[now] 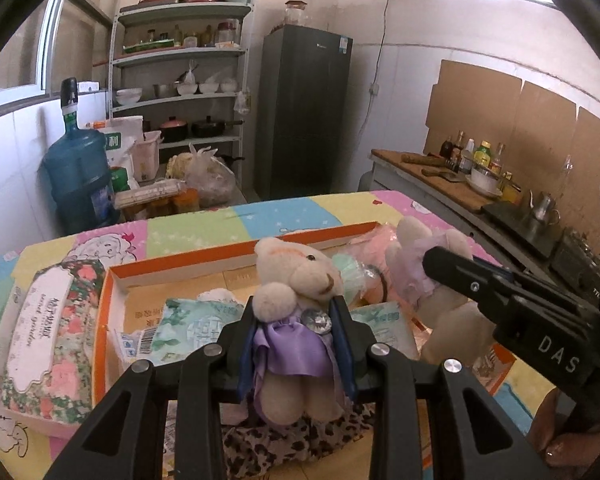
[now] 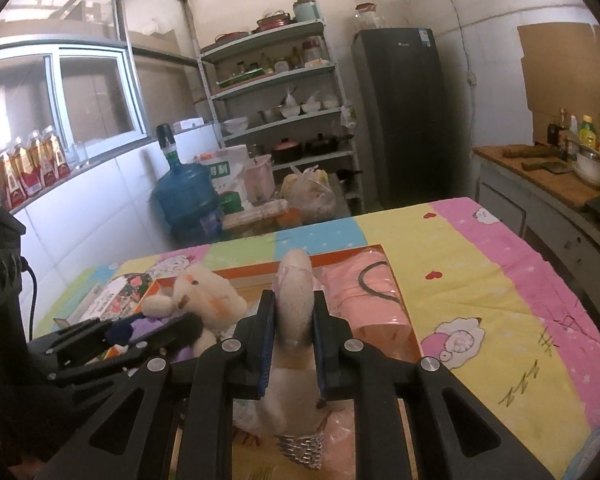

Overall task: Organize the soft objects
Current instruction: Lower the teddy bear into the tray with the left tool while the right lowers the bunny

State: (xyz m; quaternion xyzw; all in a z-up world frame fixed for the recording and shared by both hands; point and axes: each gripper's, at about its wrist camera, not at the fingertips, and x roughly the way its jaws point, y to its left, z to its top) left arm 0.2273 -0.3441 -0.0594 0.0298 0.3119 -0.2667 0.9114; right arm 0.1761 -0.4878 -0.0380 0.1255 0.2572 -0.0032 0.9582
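A cream plush toy in a purple satin dress (image 1: pixel 288 280) hangs over the orange-rimmed cardboard box (image 1: pixel 236 258), and my left gripper (image 1: pixel 294 314) is shut on its body. In the right wrist view my right gripper (image 2: pixel 294 302) is shut on the pale limb of a second cream plush toy (image 2: pixel 296 300), held above the same box (image 2: pixel 256 271). That second toy (image 1: pixel 416 256) shows beside the first in the left wrist view, with the right gripper (image 1: pixel 440 264) reaching in from the right. The left gripper (image 2: pixel 160 330) and its toy (image 2: pixel 206 296) appear at the left of the right wrist view.
Green tissue packs (image 1: pixel 188 322) and a pink plastic bag (image 2: pixel 364 292) lie in the box. A floral tissue pack (image 1: pixel 48 332) sits left of it on the patchwork tablecloth (image 2: pixel 480 280). A leopard-print cloth (image 1: pixel 288 444) lies under my left gripper. A counter (image 1: pixel 452 184) runs along the right.
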